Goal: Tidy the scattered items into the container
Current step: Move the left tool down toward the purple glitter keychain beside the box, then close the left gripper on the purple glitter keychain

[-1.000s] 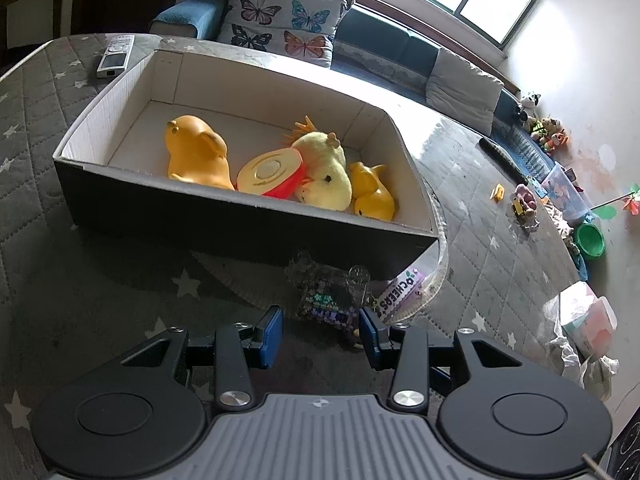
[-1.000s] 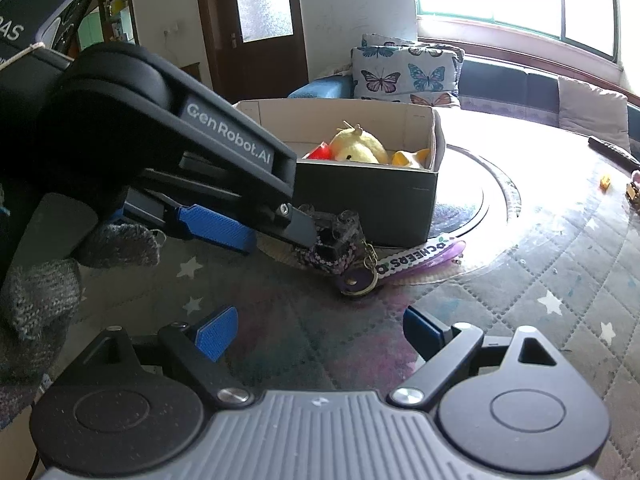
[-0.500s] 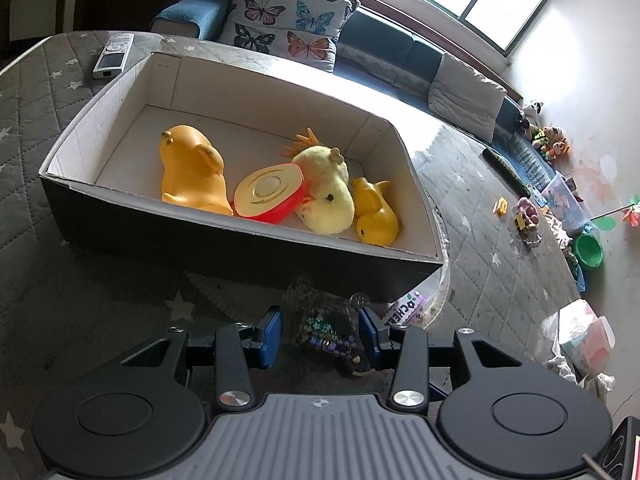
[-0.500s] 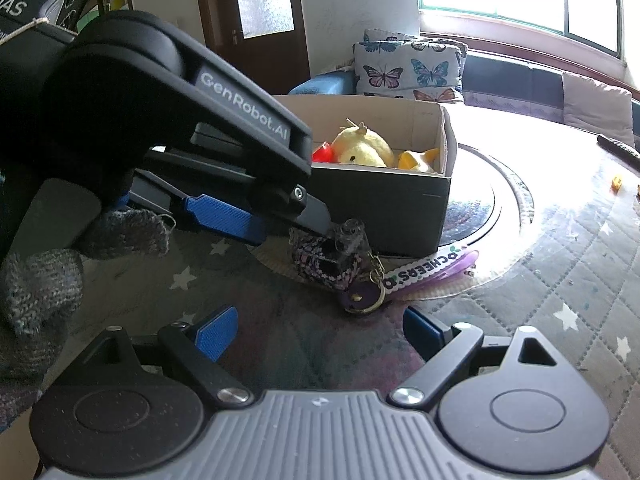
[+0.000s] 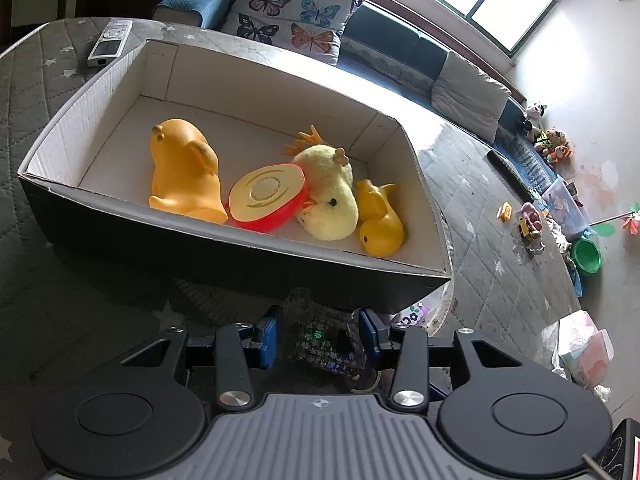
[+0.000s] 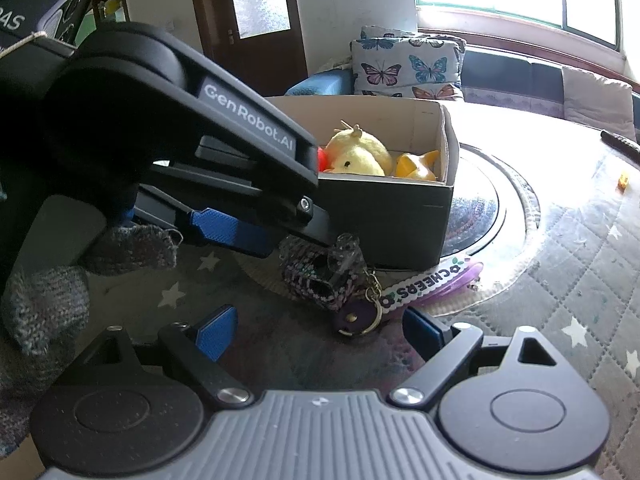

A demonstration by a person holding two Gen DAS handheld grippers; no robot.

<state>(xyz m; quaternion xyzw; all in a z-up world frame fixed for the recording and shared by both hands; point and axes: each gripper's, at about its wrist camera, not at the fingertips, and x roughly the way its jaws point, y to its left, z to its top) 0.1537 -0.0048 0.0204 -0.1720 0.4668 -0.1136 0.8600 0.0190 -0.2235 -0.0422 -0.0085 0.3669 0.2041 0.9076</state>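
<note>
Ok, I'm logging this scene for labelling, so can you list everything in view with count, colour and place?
box: 1, dark outside, pale inside, on the table
duck toys: 2, orange-yellow, in the box at either end
plush chick: 1, pale yellow, in the box
round toy: 1, red with cream face, in the box beside the chick
sparkly pouch: 1, dark, in front of the box
keyring strap: 1, white and purple, attached to the pouch
remote: 1, silver, table beyond the box
butterfly cushion: 1, white, on the sofa
left hand-held gripper: 1, black with blue pads, around the pouch
right hand-held gripper: 1, open, near the pouch
</note>
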